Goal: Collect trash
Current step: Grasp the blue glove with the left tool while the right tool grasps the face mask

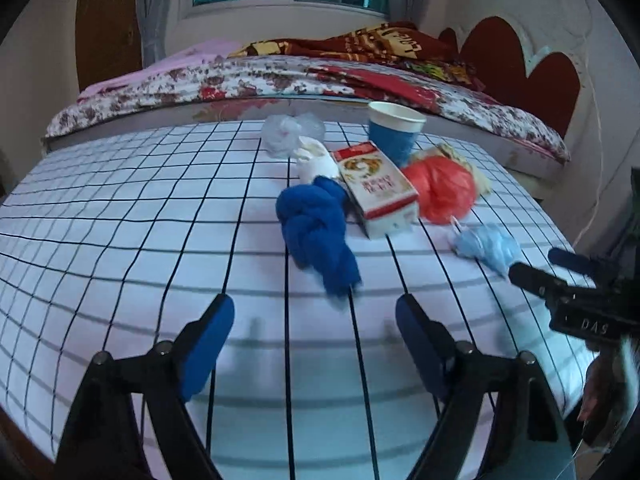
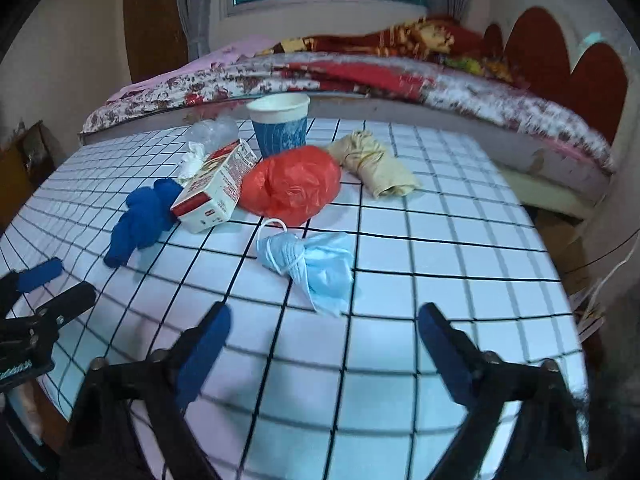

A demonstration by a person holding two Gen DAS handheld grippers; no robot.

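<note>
The trash sits as a loose cluster on the grid-patterned table (image 2: pixel 440 264), with nothing collected yet. Both grippers are empty, their jaws standing wide apart with only tabletop between the pads.

Right gripper (image 2: pixel 324 332): the light blue face mask (image 2: pixel 308 260) lies directly ahead at 12 o'clock, near the fingertips but not touching them. Its long axis runs from about 10 o'clock to 4 o'clock, oblique to the jaw line. Beyond it, further toward 12 o'clock, lie the red plastic bag (image 2: pixel 292 184), the carton (image 2: pixel 216 188) and the blue paper cup (image 2: pixel 280 128). The tan wrapped bundle (image 2: pixel 372 164) lies at 1 o'clock.

Left gripper (image 1: pixel 316 320): the knotted blue cloth (image 1: pixel 316 224) lies at 12 o'clock, its near end just beyond the fingertips. Its long axis runs roughly 11 o'clock to 5 o'clock.

Judgement: each hand has its own nearest item, mask for the right and blue cloth for the left. A slight wrist roll would likely square the jaws across either item's narrow waist. Motion blur leaves the exact clearance from the mask's near edge to the right pads uncertain.
</note>
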